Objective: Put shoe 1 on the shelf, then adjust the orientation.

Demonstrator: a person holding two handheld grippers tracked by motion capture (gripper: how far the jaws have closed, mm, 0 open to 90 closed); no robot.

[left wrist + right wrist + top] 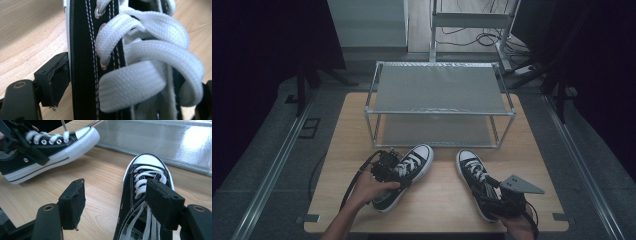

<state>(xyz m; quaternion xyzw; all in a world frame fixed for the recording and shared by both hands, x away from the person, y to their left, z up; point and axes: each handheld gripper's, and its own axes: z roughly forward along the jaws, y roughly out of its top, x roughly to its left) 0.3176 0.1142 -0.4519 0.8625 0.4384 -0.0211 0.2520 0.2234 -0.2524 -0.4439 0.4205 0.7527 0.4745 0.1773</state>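
Left gripper (388, 167) clamped on left shoe (408, 175), toe at 1 o'clock; its view shows pad contact. Right gripper (115, 202) jaws apart, straddling right shoe (142, 195).

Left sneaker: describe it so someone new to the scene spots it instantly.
On the wooden table, in front of the two-tier metal rack, lie two black-and-white lace-up sneakers. The left sneaker sits near the table's left half, toe angled toward the rack. Unlike the right sneaker, it has the left gripper clamped on its laced upper.

Left gripper (393, 167), jaws clamped, in the left hand (371, 186); right gripper (486, 192), jaws parted.
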